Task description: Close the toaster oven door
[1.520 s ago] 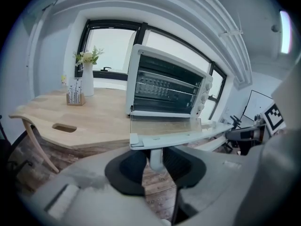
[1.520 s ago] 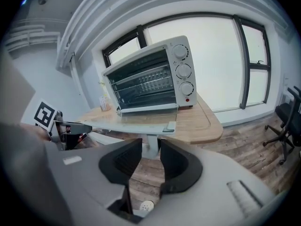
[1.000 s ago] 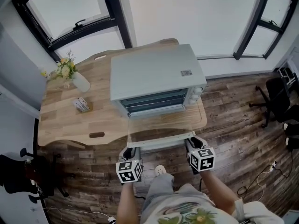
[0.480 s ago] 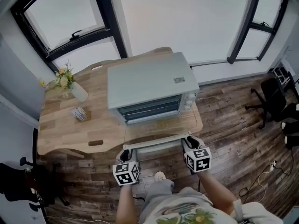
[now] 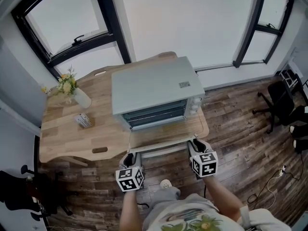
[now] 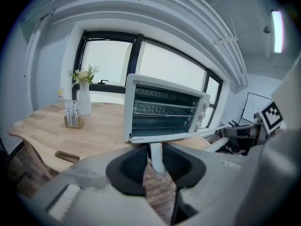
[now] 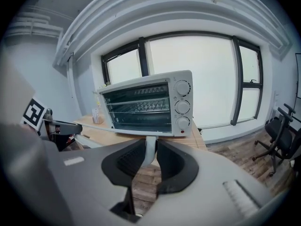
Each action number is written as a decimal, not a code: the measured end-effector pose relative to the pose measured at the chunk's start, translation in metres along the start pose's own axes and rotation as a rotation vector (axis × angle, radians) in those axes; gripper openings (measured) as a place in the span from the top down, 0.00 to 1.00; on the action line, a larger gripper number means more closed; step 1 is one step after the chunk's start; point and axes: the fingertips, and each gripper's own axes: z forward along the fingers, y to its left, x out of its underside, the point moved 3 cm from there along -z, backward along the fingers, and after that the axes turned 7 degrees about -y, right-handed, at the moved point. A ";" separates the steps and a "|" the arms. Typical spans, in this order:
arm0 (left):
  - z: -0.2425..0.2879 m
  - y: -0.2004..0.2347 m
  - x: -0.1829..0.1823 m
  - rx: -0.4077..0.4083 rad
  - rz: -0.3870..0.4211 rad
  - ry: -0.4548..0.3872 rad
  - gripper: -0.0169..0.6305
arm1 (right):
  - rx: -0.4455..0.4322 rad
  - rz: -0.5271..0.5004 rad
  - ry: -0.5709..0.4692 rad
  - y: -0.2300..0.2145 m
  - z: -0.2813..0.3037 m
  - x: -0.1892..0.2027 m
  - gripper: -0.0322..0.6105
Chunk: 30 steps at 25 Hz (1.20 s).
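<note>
The left gripper (image 5: 129,157) and the right gripper (image 5: 194,145) are each clamped on one end of the door handle (image 5: 161,148). This white bar runs along the outer edge of the toaster oven door (image 5: 159,137), which lies open and nearly level in front of the toaster oven (image 5: 154,83). In the head view the marker cubes (image 5: 130,178) cover most of both pairs of jaws, and the person's forearms (image 5: 131,214) run off the bottom edge. The glass door is hard to tell from the wooden table (image 5: 67,138) seen through it. Left of the oven stand a vase (image 5: 82,98) holding flowers (image 5: 67,83) and a small holder (image 5: 83,121) whose contents are too small to make out

In the left gripper view the dark pads press on either side of a white handle post. The gripper's own body hides the bar's near end. The oven cavity stands open, with wire racks (image 6: 164,108) inside

In the right gripper view the jaws are closed on the other post. Three knobs (image 7: 182,106) sit right of the cavity, racks show inside, and the oven hides most of the table behind it
</note>
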 end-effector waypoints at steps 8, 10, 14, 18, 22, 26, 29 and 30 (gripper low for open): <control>0.001 0.000 -0.006 0.026 0.004 -0.010 0.80 | 0.029 -0.008 -0.022 0.001 0.000 -0.006 0.83; 0.002 0.001 -0.008 0.032 0.005 -0.012 0.80 | 0.036 -0.010 -0.026 0.001 0.001 -0.007 0.83; 0.001 0.001 -0.010 0.047 -0.001 -0.019 0.80 | 0.048 -0.008 -0.038 0.002 0.000 -0.010 0.83; 0.002 0.000 -0.014 0.069 -0.007 -0.028 0.79 | 0.062 -0.004 -0.056 0.001 0.000 -0.014 0.83; 0.003 0.002 -0.018 0.083 -0.011 -0.032 0.79 | 0.071 -0.015 -0.081 0.002 0.001 -0.018 0.83; 0.004 0.002 -0.022 0.096 -0.016 -0.038 0.79 | 0.077 -0.033 -0.105 0.003 0.001 -0.023 0.83; 0.005 0.003 -0.025 0.108 -0.022 -0.042 0.78 | 0.083 -0.036 -0.113 0.003 0.002 -0.026 0.84; 0.005 0.003 -0.025 0.110 -0.023 -0.043 0.78 | 0.085 -0.036 -0.114 0.004 0.002 -0.026 0.84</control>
